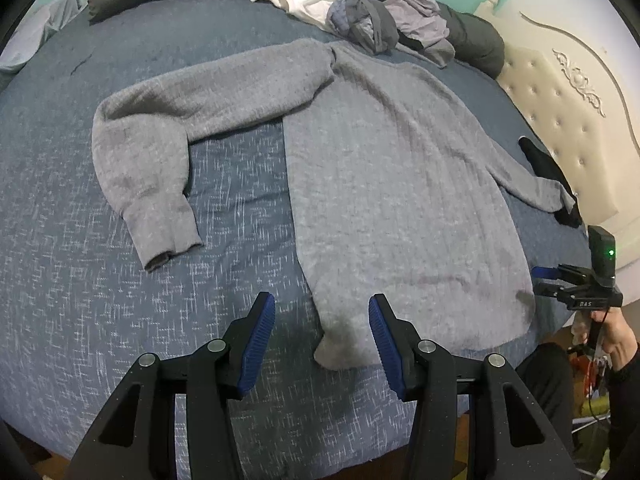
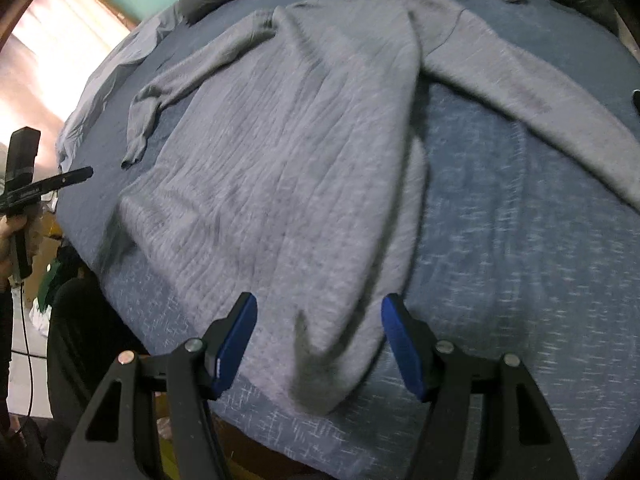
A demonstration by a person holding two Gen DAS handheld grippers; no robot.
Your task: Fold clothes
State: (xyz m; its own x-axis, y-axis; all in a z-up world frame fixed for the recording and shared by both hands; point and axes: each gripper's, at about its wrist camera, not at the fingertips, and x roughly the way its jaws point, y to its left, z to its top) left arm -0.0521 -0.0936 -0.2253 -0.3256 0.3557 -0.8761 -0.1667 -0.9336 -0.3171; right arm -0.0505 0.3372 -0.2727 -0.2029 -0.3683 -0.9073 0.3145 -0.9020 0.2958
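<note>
Jaws of both grippers spread wide, holding nothing: left gripper (image 1: 322, 340) and right gripper (image 2: 318, 344) each straddle a hem corner of grey sweater (image 1: 400, 184); its long axis runs straight ahead.

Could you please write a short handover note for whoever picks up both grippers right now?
Left gripper: open, empty, at the sweater's near hem corner.
Right gripper: open, empty, at the other hem corner.
The grey sweater lies flat on the blue bed, body spread, both sleeves out to the sides.
Done: laid out. No fold made yet.
Left: fold sleeves in, then the body. Unfolded clothes pile waits at the far edge.
</note>
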